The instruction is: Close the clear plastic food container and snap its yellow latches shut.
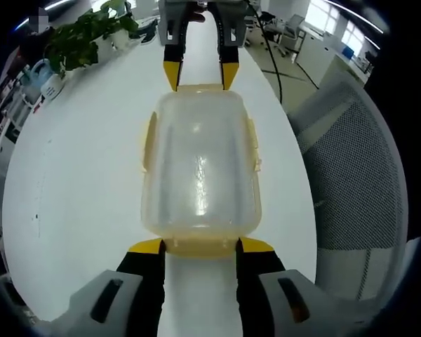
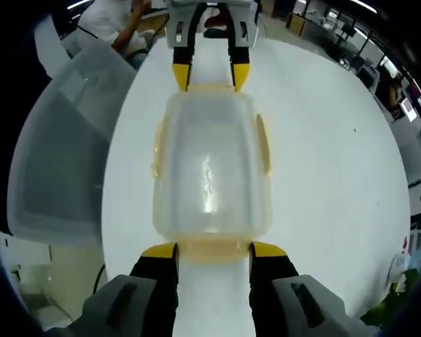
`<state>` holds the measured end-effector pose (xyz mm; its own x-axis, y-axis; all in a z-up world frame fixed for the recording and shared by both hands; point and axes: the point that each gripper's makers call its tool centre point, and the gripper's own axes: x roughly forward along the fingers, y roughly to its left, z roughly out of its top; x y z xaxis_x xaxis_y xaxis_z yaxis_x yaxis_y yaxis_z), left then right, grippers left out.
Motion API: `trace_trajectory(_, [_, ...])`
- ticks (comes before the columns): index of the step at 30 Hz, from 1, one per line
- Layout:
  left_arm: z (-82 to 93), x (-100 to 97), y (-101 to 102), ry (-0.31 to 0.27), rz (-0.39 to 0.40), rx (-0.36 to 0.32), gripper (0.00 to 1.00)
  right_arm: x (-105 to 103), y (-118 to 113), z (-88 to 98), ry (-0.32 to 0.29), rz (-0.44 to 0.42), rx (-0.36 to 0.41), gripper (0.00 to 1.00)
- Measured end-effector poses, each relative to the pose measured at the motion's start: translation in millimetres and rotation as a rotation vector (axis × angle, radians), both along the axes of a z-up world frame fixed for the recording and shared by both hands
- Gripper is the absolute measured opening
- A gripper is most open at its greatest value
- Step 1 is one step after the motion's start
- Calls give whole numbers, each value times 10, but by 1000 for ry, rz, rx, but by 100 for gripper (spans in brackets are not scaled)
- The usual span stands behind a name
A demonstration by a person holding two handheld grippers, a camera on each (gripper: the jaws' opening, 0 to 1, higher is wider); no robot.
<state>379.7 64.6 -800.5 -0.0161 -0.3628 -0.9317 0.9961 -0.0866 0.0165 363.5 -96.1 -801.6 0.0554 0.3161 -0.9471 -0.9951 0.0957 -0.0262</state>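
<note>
Two grippers, one in each of my hands, face each other across the clear plastic food container [image 1: 200, 168], which lies lid-up on the white table [image 1: 77, 189]. In the left gripper view my left gripper [image 1: 200, 246] comes up from six o'clock, its yellow-tipped jaws set fairly wide, one at either side of the yellow latch [image 1: 200, 247] on the near end of the container; the tips sit right at the container's edge, though I cannot tell whether they press on it. At twelve o'clock in that view my right gripper [image 1: 200, 74] reaches in from the far end, its jaws also apart, tips at the far rim. In the right gripper view the same holds in mirror: right gripper [image 2: 214, 250] at six o'clock straddling the near latch [image 2: 214, 249], left gripper [image 2: 210, 76] at twelve. Side latches [image 1: 149, 140] show as yellow strips along the long edges of the container. A mesh-backed chair [image 1: 358, 175] stands at three o'clock in the left gripper view, a potted plant [image 1: 84, 35] at eleven.
</note>
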Motion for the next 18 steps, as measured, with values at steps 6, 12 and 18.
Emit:
trace_trajectory(6, [16, 1, -22, 0, -4, 1, 39, -9, -24, -5, -1, -3, -8, 38])
trace_trajectory(12, [-23, 5, -9, -5, -3, 7, 39, -9, -11, -10, -5, -5, -9, 38])
trace_trajectory(18, [-15, 5, -3, -7, -4, 7, 39, -7, -8, -12, -6, -10, -5, 38])
